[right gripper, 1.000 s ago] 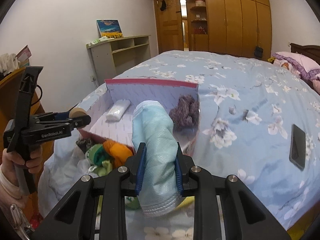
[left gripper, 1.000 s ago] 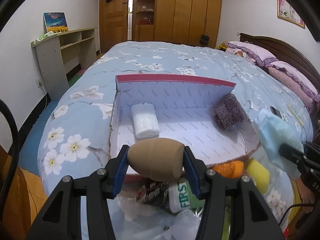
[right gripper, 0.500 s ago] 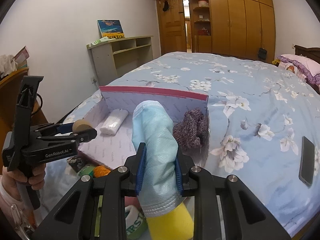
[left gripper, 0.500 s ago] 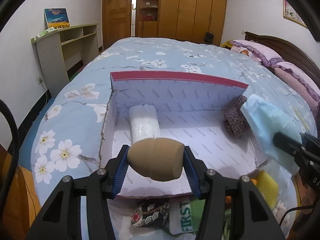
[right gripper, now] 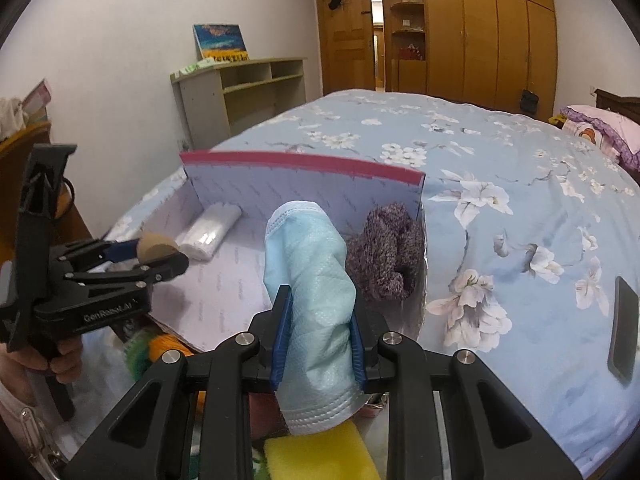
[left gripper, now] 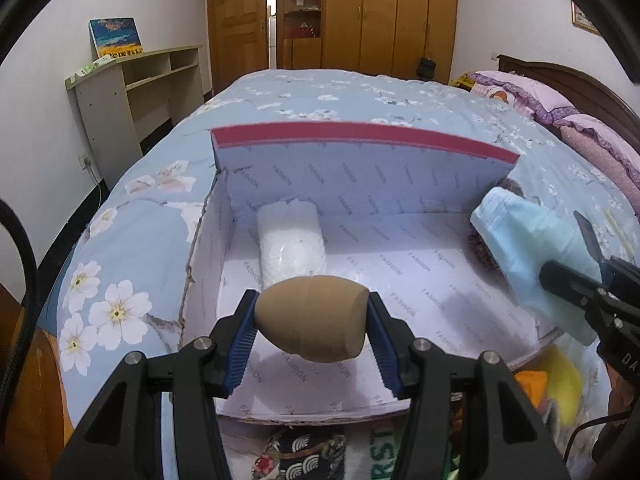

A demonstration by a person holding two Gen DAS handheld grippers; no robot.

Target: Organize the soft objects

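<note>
In the left wrist view, the left gripper (left gripper: 312, 330) has its blue ribbed pads clamped on a tan egg-shaped sponge (left gripper: 314, 316), smooth and matte with one flat cut end, held above the near part of an open box (left gripper: 360, 164) whose pale lining is printed with repeated "FASHION" lettering and whose back wall carries a red rim. A white roll (left gripper: 291, 242) in crinkly clear wrap lies on the box floor beyond the sponge. At the right edge the right gripper (left gripper: 588, 272) comes in sideways, its jaws pinched on a folded light blue face mask (left gripper: 528, 248), which hides most of a purple knitted piece behind it. The box sits on a bed (left gripper: 132, 240) with a blue floral cover, and a patterned pouch (left gripper: 296, 458) lies below the box's torn front edge. The right wrist view shows the mask's quilted weave and stitched hem between the closed pads, and it reveals the purple knit bundle (right gripper: 386, 252) in full, slumped in the box's far right corner. A yellow sponge (right gripper: 316, 456) lies just under the mask, a dark phone (right gripper: 622, 328) rests on the bedcover to the right, and the person's hand (right gripper: 52, 360) grips the left tool's handle.
</note>
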